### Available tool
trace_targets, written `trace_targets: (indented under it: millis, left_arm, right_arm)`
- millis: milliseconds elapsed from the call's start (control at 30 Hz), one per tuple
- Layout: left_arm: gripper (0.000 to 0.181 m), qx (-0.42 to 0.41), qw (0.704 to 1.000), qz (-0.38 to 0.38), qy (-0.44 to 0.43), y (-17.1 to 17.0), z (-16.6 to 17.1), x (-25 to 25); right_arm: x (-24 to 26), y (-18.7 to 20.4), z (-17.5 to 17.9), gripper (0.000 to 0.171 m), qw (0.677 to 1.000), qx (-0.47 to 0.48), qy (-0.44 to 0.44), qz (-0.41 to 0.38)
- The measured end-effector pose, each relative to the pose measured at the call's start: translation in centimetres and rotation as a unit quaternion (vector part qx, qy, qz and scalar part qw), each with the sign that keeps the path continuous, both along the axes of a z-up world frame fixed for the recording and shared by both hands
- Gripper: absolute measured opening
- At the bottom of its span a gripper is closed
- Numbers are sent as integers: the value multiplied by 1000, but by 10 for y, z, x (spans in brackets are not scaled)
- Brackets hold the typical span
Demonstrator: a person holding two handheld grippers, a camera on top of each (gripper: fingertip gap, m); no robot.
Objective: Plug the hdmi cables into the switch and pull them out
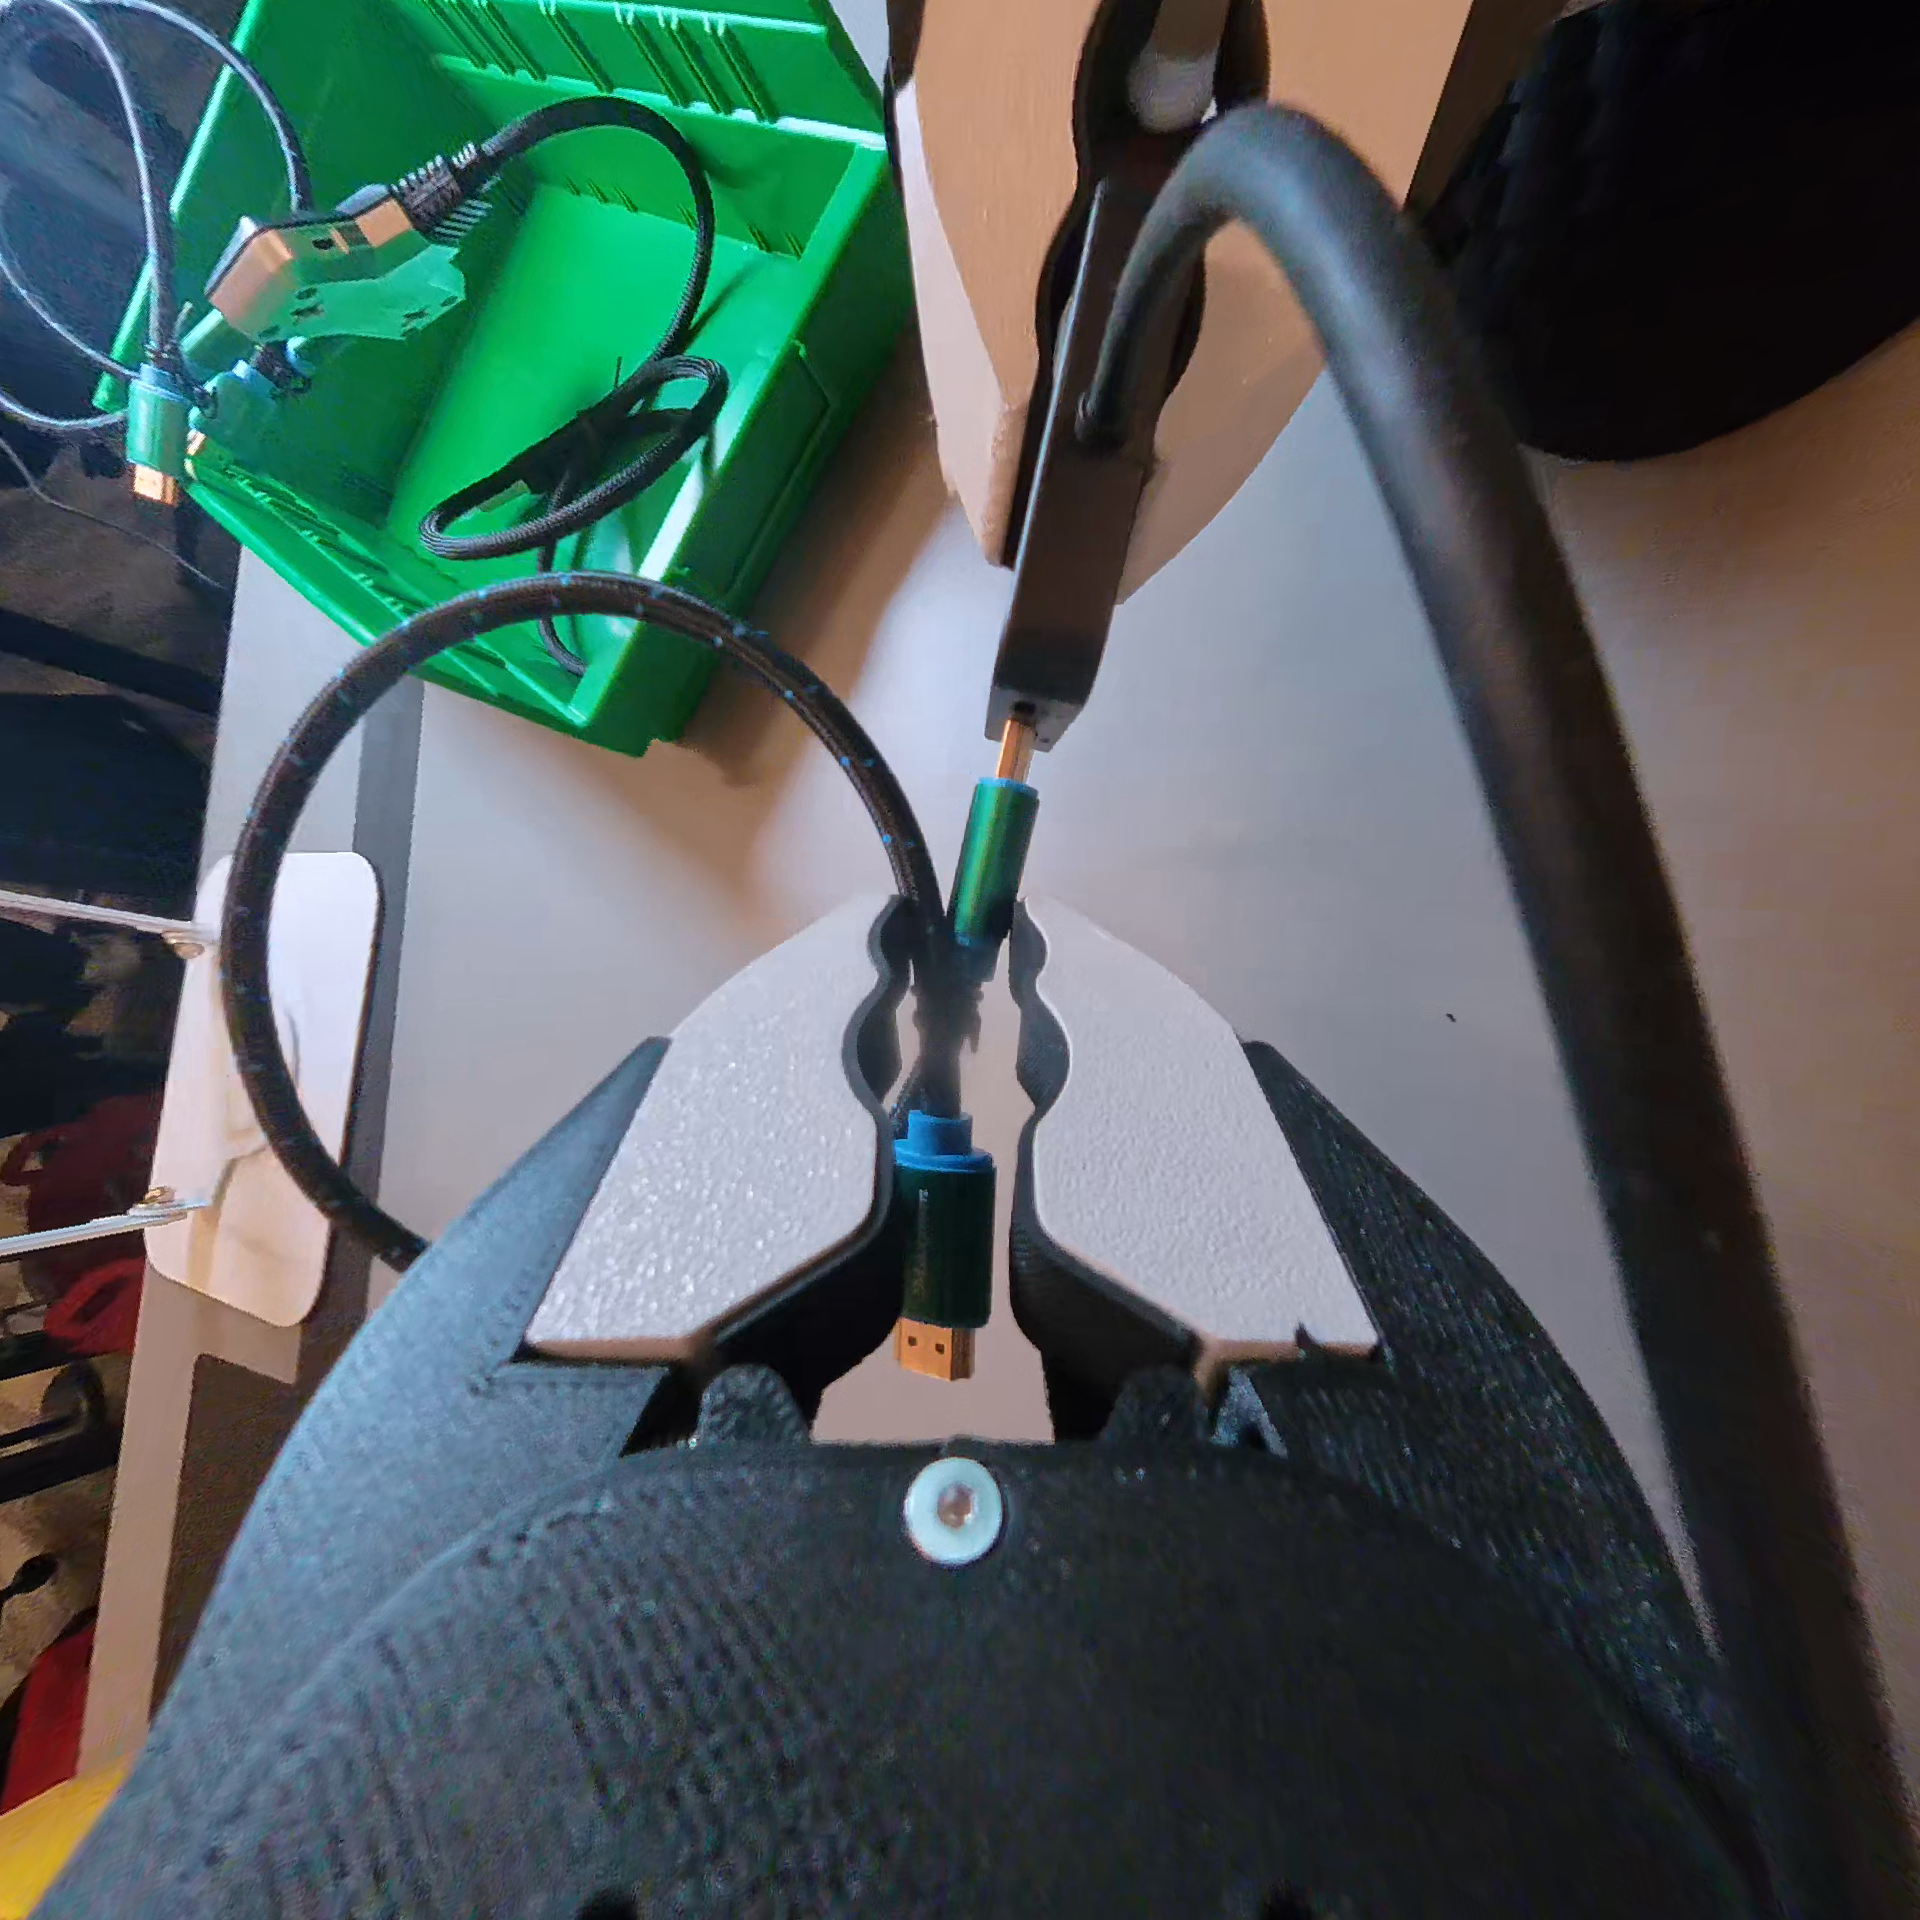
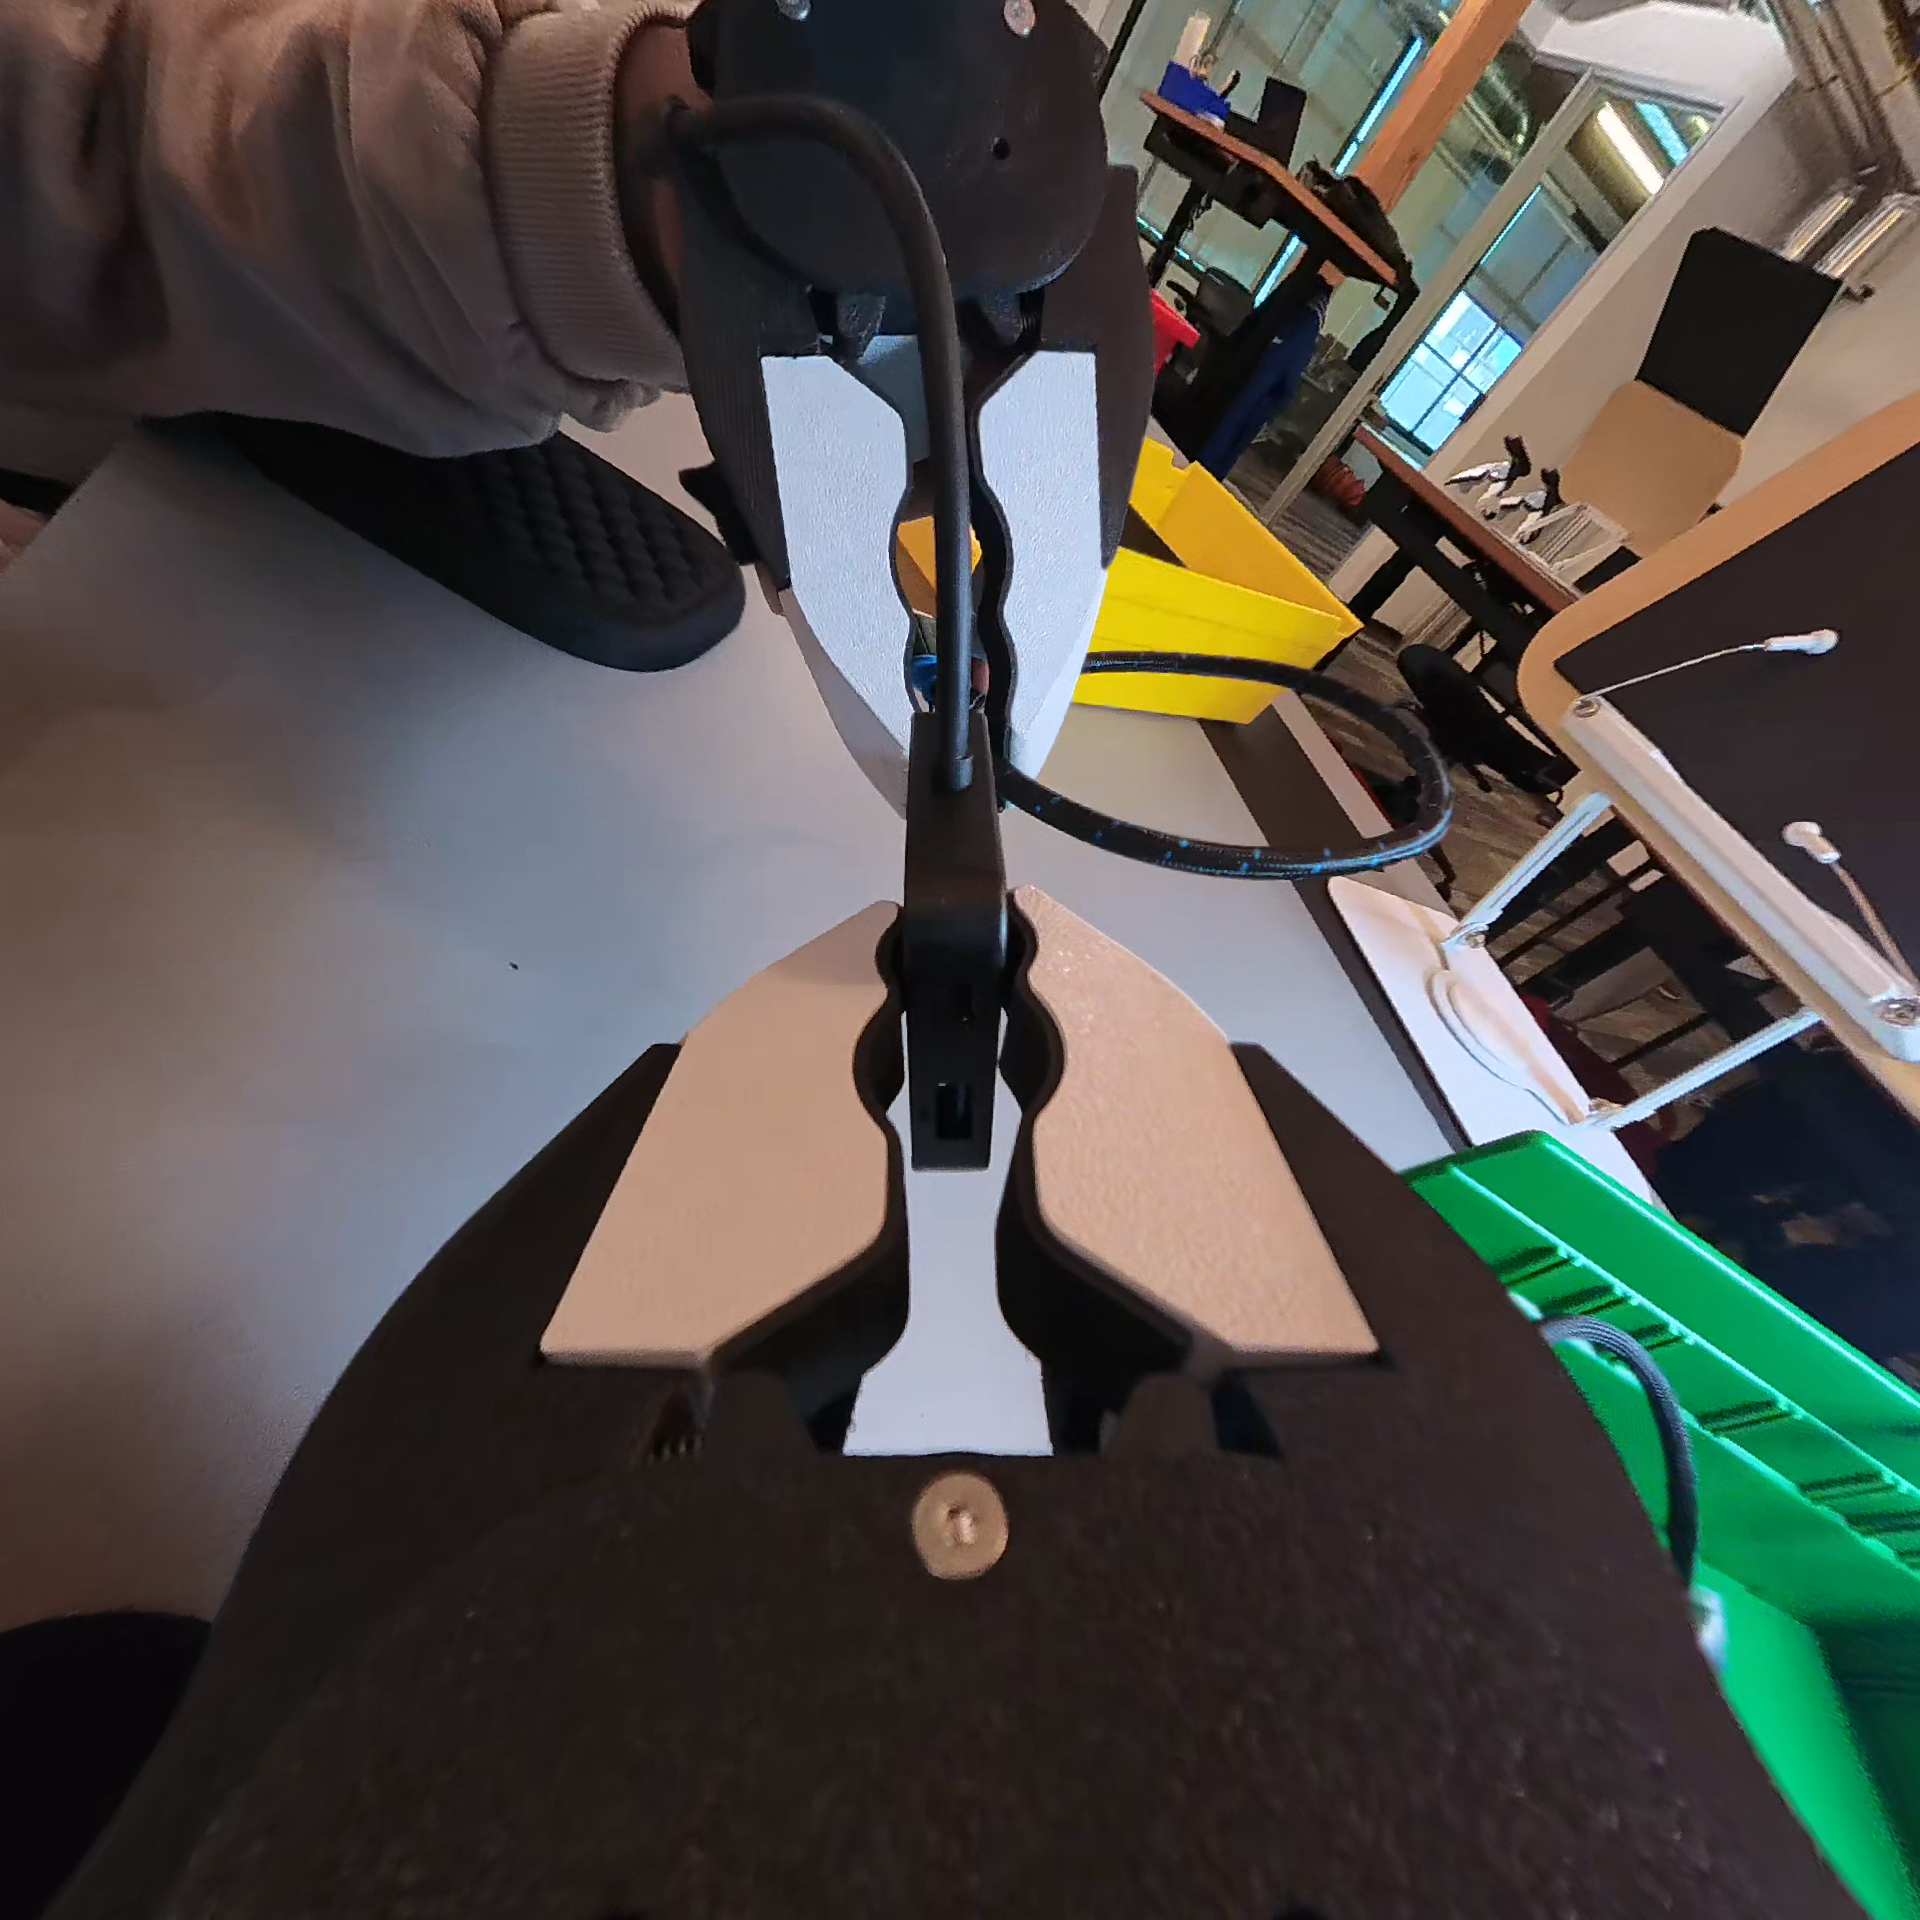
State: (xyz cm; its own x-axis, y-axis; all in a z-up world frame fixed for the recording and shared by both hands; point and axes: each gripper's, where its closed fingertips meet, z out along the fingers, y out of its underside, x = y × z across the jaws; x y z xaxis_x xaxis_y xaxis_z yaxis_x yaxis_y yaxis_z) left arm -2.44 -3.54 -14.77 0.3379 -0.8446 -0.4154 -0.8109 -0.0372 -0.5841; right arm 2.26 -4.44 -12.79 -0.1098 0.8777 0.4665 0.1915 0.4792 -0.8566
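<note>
The HDMI plug (image 1: pixel 995 871) is clenched by the left gripper (image 1: pixel 961 935); the switch (image 1: pixel 1070 520), clamped by the right gripper (image 2: pixel 954 935), lies at twelve o'clock, axes aligned.

Up and to the left of my left gripper sits a green bin (image 1: pixel 623 343) with a coiled black cord (image 1: pixel 582 468) in it. Past my right gripper I see a yellow bin (image 2: pixel 1226 613) — far off stand desks (image 2: pixel 1455 520) and windows.
</note>
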Motion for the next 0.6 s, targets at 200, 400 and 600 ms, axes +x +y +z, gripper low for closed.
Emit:
trace_targets:
  millis: [200,400,600]
  left_arm:
    - [19,-8,1000,10,13,-4,-3,2]
    - [19,-17,1000,13,6,-7,-2,8]
    - [18,-42,998,14,-38,-7,0,8]
  right_arm:
    - [2,-2,6,14,997,-64,29,36]
    - [2,-6,8,14,991,-111,41,65]
    - [0,-6,13,14,989,-121,67,60]
